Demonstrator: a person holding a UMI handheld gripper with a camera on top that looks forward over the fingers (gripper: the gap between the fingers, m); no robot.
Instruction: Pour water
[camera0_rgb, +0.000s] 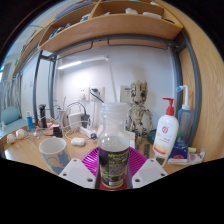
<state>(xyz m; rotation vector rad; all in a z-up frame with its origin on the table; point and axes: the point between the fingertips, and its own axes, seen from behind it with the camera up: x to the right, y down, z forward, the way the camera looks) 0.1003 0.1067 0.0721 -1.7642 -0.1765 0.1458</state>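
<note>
Gripper view: a clear bottle (114, 148) with a white cap and a dark label stands upright between the two fingers of the claw (114, 170), held straight so nothing spills before the pour. The pink pads (92, 161) sit against its lower sides — the claw looks clamped on the bottle, closed only as far as the bottle's width allows. A white cup (54, 152) waits on the table (25, 153) just off to one side of the bottle, open mouth up — likely the target for the water. Beyond the bottle stand a small tree-like figure (138, 108) and a white pump bottle (167, 127), well clear of the pouring path.
</note>
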